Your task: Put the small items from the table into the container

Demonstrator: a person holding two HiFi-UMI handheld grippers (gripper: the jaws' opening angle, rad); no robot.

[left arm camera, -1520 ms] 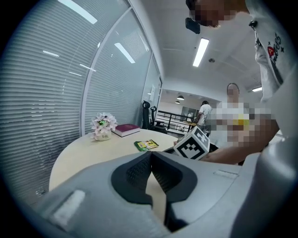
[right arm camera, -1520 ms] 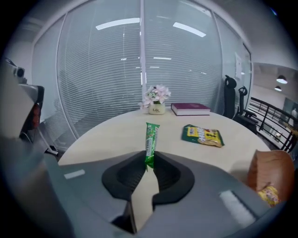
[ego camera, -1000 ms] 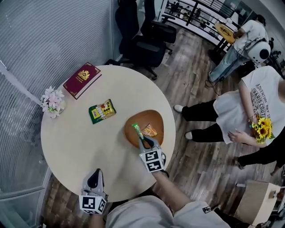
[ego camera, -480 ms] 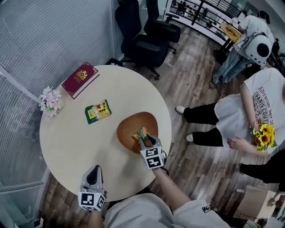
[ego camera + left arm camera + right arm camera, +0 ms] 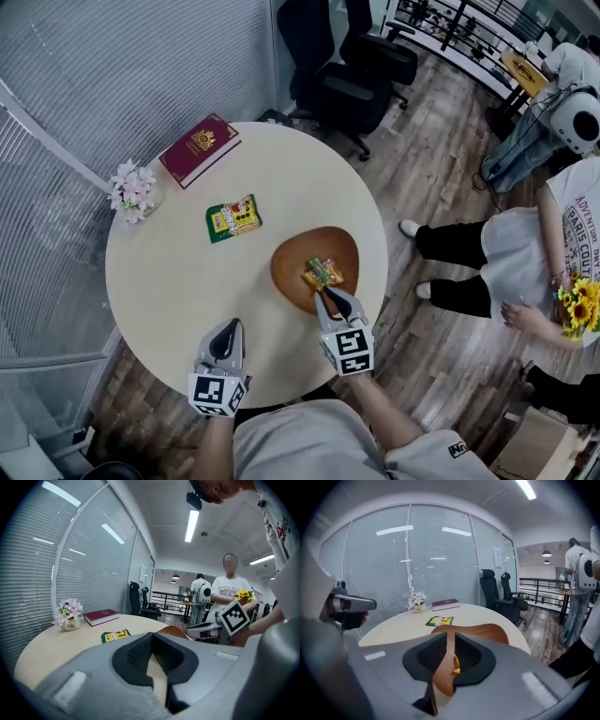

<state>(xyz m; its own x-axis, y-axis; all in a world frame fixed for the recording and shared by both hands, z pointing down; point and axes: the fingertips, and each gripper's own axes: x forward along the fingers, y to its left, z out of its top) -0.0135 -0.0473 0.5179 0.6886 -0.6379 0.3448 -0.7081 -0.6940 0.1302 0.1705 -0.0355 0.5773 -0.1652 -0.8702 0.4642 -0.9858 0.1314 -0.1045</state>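
Note:
A brown wooden bowl [image 5: 289, 270] sits near the table's right edge, with colourful snack packets [image 5: 323, 275] lying in it. My right gripper [image 5: 330, 298] hovers at the bowl's near rim. Its jaws are closing, a narrow gap still shows, and nothing is between them. Through that gap in the right gripper view I see the bowl [image 5: 483, 632] and an orange packet [image 5: 455, 665]. A green-yellow snack packet [image 5: 233, 218] lies on the table left of the bowl. My left gripper [image 5: 225, 336] hangs over the near table edge, shut and empty.
A red book [image 5: 199, 148] and a small pot of flowers [image 5: 133, 190] stand at the table's far left. Office chairs [image 5: 352, 66] stand behind the table. People [image 5: 525, 253] stand on the wooden floor to the right, close to the table.
One second ago my right gripper held a green-ended packet above the bowl. That packet now lies in the bowl and the gripper has drawn back to the near rim. The left gripper shifted slightly.

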